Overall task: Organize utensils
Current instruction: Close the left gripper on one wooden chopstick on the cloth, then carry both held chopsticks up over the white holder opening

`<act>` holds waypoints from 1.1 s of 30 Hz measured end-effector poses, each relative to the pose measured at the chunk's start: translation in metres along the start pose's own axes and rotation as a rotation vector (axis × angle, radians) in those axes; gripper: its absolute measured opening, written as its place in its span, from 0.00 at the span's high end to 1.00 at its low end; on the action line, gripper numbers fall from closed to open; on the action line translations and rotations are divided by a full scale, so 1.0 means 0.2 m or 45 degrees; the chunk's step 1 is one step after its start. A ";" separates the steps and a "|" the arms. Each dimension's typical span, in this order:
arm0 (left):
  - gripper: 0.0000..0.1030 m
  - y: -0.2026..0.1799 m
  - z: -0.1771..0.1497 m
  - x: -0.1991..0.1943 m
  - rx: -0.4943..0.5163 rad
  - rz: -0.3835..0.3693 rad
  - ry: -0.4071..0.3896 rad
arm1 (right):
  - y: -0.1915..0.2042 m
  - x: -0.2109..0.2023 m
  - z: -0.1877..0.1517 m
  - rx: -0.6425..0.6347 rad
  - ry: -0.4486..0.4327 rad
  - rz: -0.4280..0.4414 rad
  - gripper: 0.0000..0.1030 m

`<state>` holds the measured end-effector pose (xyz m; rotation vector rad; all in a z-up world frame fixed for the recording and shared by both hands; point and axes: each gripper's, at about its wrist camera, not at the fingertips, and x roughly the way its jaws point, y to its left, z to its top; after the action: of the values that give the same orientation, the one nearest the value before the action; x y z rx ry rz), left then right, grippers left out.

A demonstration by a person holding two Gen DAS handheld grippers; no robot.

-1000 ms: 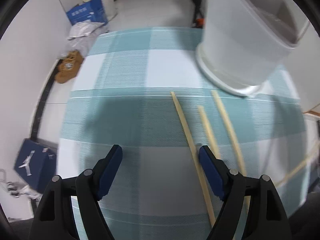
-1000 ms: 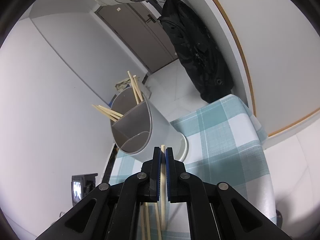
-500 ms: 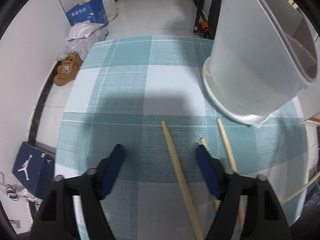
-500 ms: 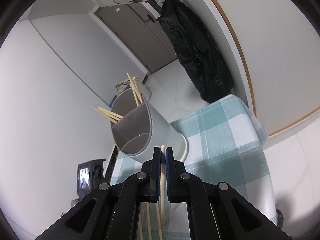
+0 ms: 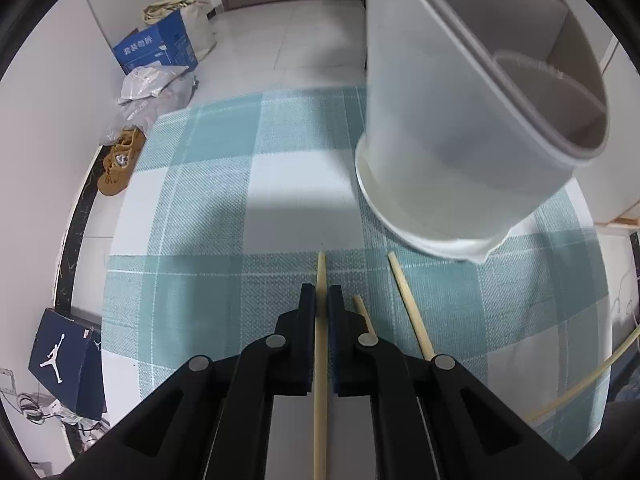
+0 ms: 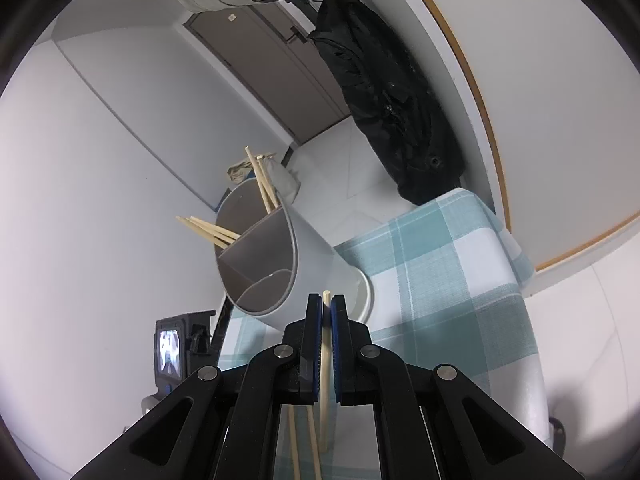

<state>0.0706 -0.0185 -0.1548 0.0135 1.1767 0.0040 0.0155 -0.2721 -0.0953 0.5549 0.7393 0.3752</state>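
My left gripper is shut on a wooden chopstick that lies on the teal checked tablecloth. Two more chopsticks lie just to its right. The white utensil holder with grey divided inside stands ahead to the right. My right gripper is shut on another chopstick, held up near the holder, which has several chopsticks in its far compartments.
On the floor to the left are a blue box, bags, brown shoes and a dark Jordan box. A black coat hangs by the door. A small screen device sits left of the table.
My left gripper has moved forward over a chopstick on the cloth and shut on it. My right gripper has kept its chopstick and barely moved.
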 end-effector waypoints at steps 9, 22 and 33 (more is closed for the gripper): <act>0.98 0.06 0.00 -0.26 -0.126 -0.165 -0.249 | 0.05 -0.02 -0.02 -0.042 -0.019 0.005 0.96; 0.98 0.07 -0.11 -0.59 -0.075 -0.230 -0.532 | 0.17 -0.11 -0.07 -0.170 -0.109 0.011 0.96; 0.98 0.04 -0.15 -0.72 -0.009 -0.245 -0.582 | 0.32 -0.17 -0.14 -0.337 -0.168 0.011 0.97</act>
<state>-0.0116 -0.0107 -0.0326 -0.1010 0.7169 -0.1574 -0.0357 -0.2298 -0.0565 0.3292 0.5496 0.4326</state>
